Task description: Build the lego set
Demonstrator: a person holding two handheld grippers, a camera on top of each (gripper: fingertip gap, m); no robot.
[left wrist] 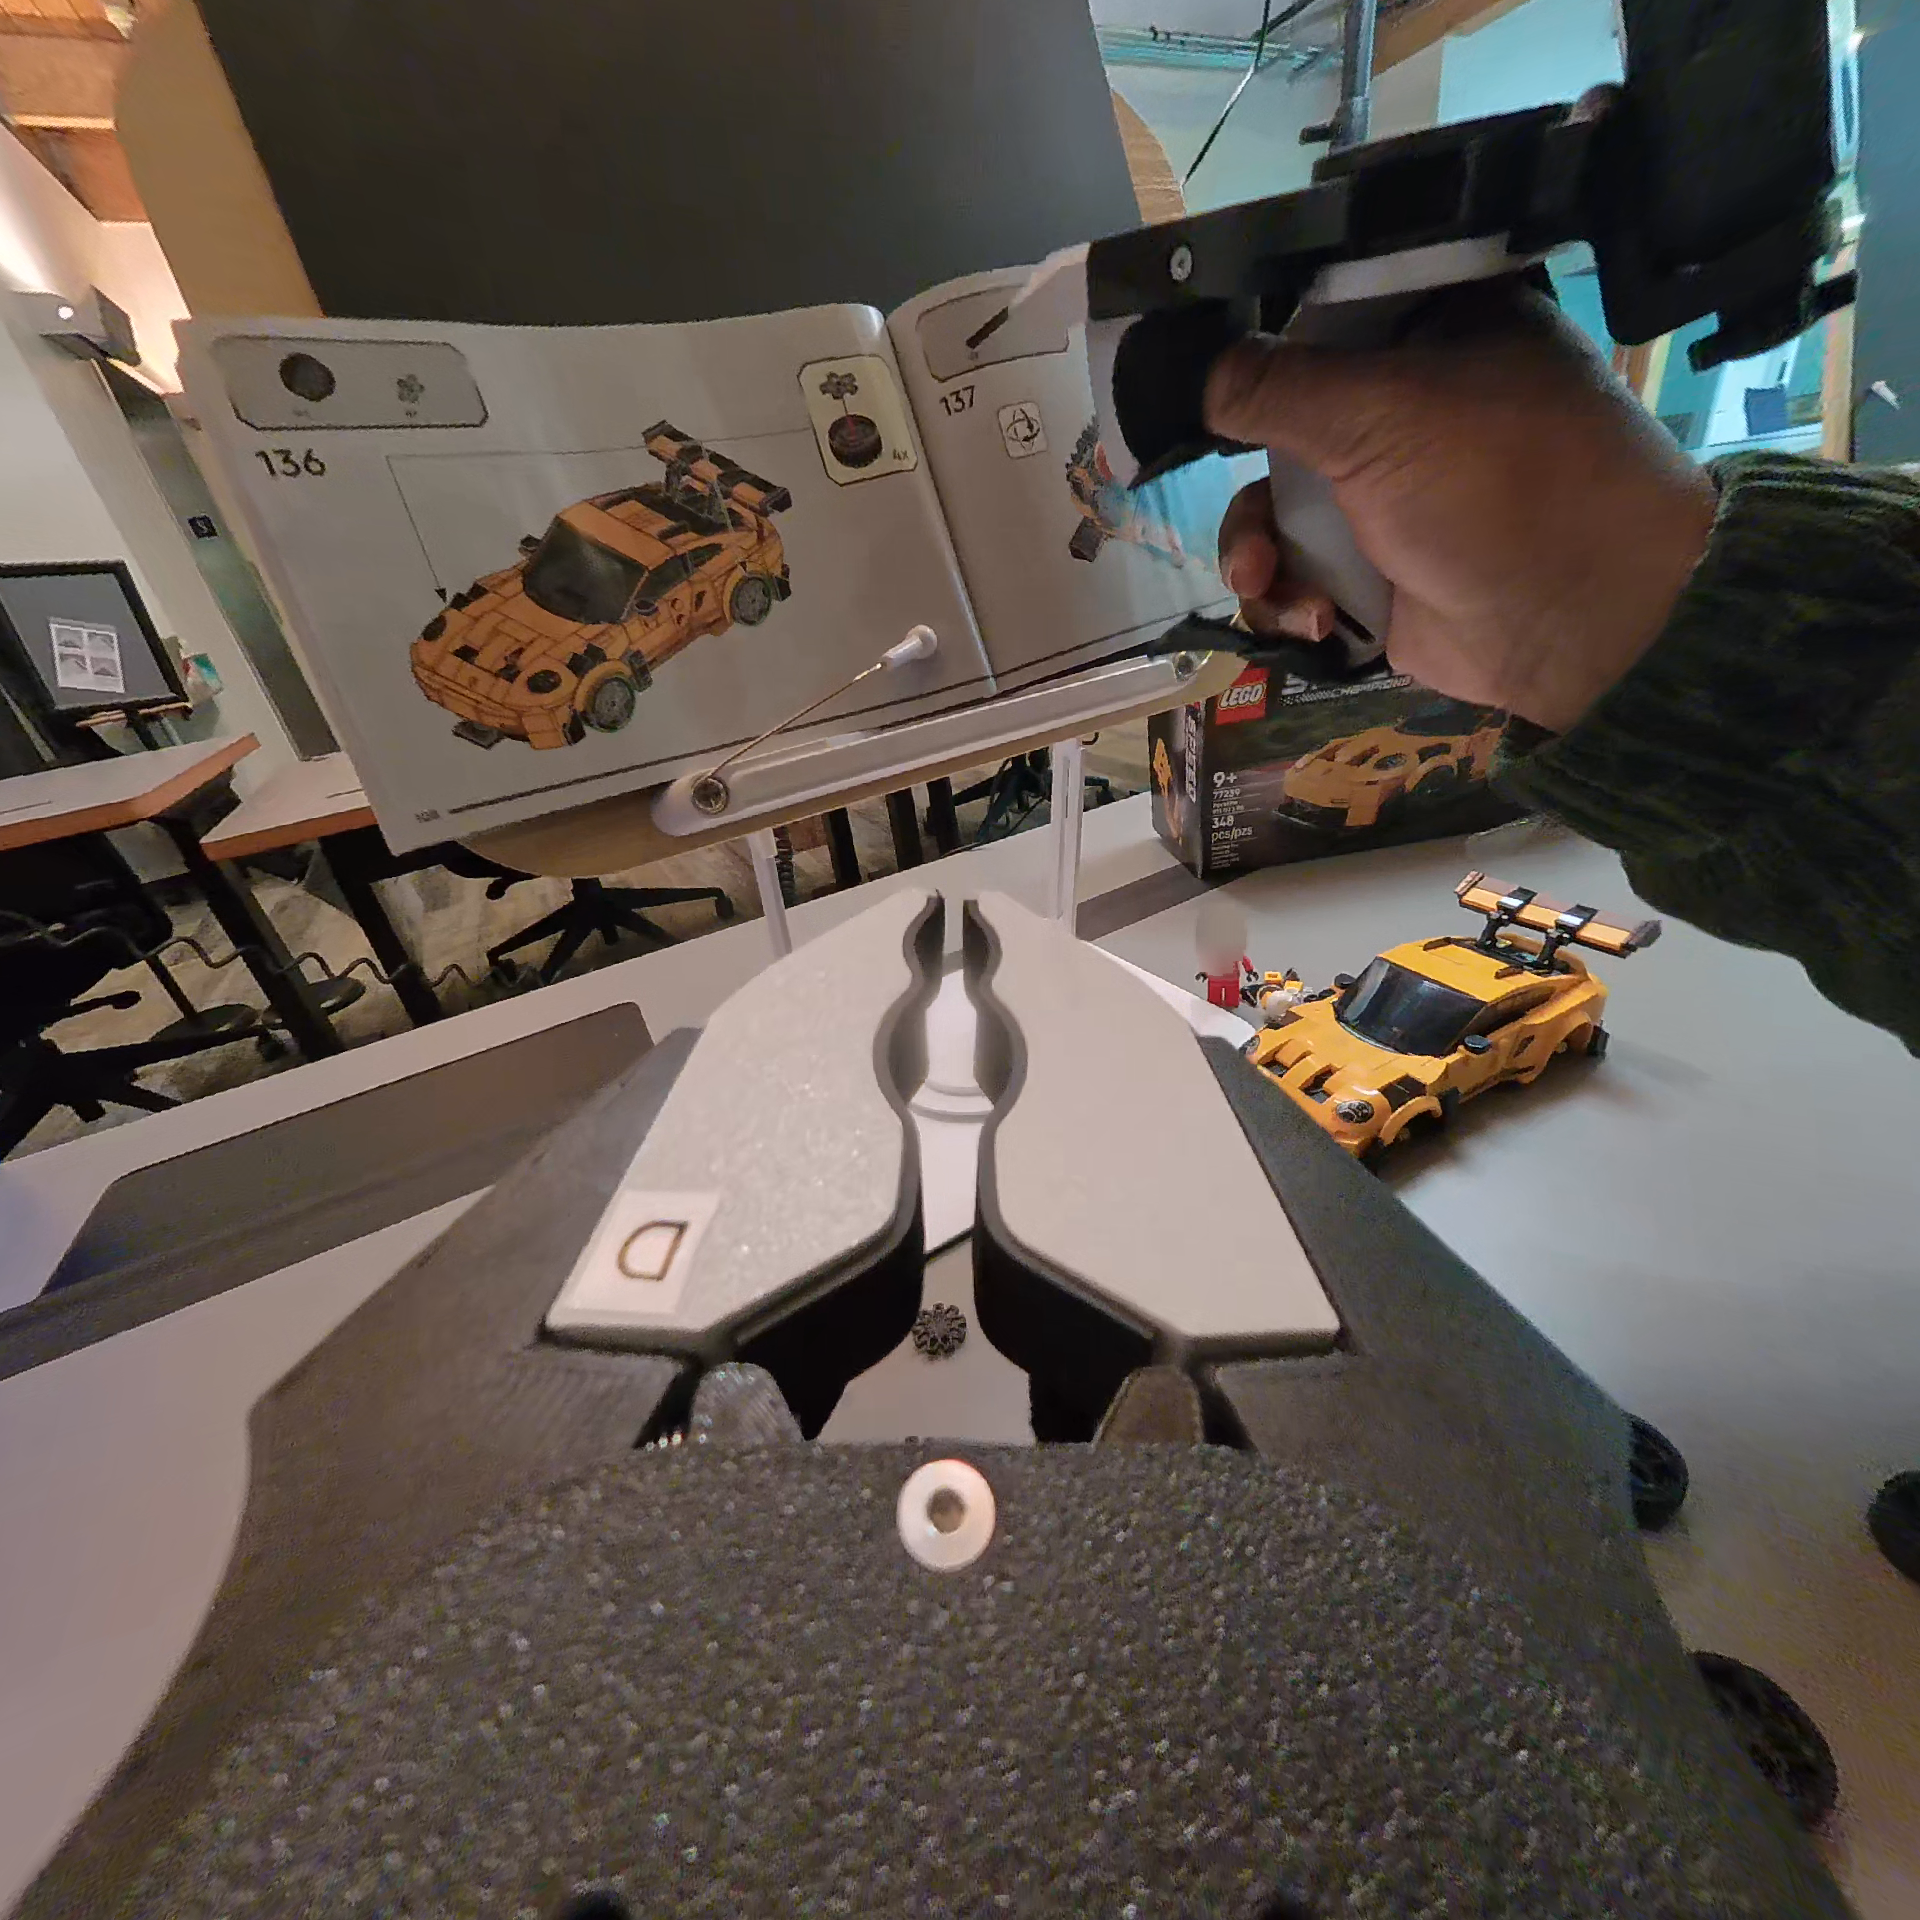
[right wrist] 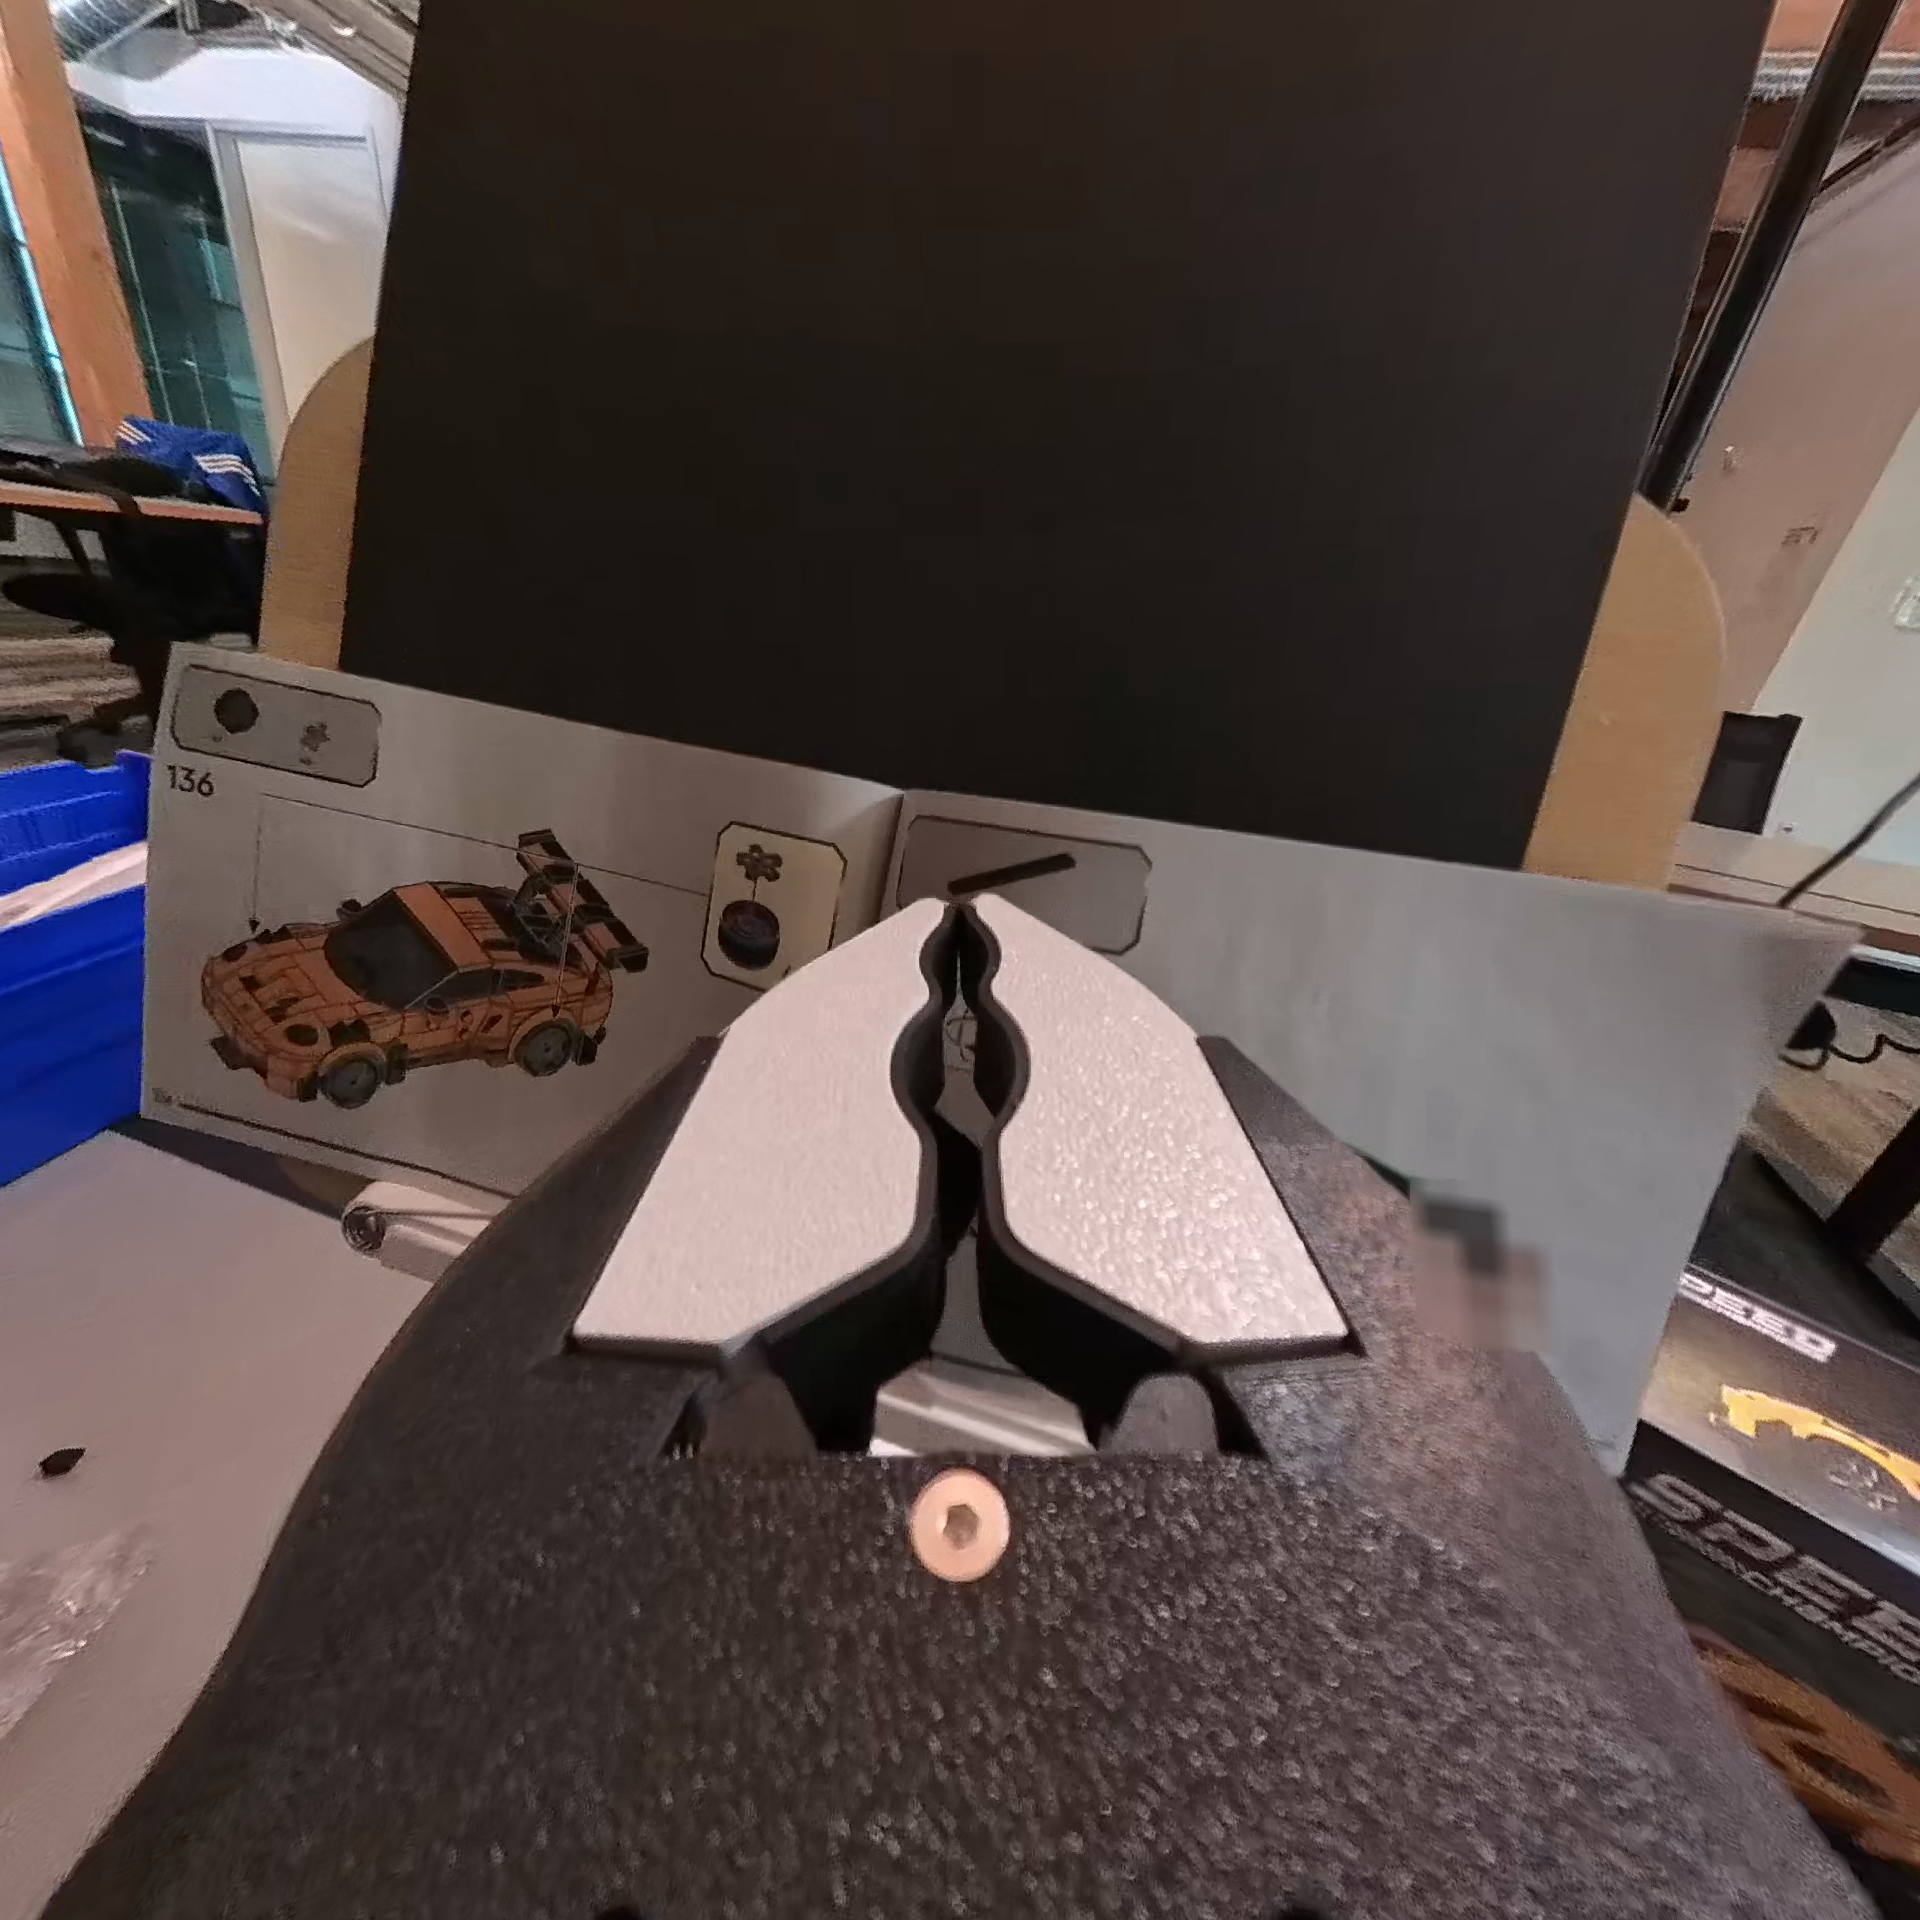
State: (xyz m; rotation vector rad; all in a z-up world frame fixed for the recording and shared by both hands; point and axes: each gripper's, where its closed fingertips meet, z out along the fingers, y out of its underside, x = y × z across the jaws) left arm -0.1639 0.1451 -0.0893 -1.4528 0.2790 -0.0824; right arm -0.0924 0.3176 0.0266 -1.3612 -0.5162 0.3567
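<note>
1. The yellow lego car [left wrist: 1429, 1029] stands on the white table [left wrist: 1714, 1299], at the right middle of the left wrist view, and its wheel arches look empty. Black wheels [left wrist: 1756, 1735] lie at the lower right edge of that view, partly hidden by the gripper body.
2. The left gripper [left wrist: 954, 906] is near the center of its view, above the table. Its fingertips are almost together with only a thin gap, and I see nothing between them, so it is clenched and empty.
3. The right gripper [right wrist: 956, 909] is in front of the instruction booklet [right wrist: 499, 935], and its tips meet at the front. The pictures do not show if it pinches a page, so I judge it clenched on nothing. In the left wrist view a hand [left wrist: 1455, 520] holds this gripper at the upper right.
4. I judge the car to be light, stiff and a little fragile: the rear wing [left wrist: 1548, 920] on thin struts can snap off. Better to hold it by the 2 sides of the body, low, not by the wing or roof.
5. The wheels are small and round, so they can roll or slip; grip across the tread.
6. Room: open table lies at the lower right around the car. The lego box [left wrist: 1340, 769] and the booklet stand [left wrist: 914, 738] close the far side, and small figures [left wrist: 1247, 982] stand just beside the car's nose.
</note>
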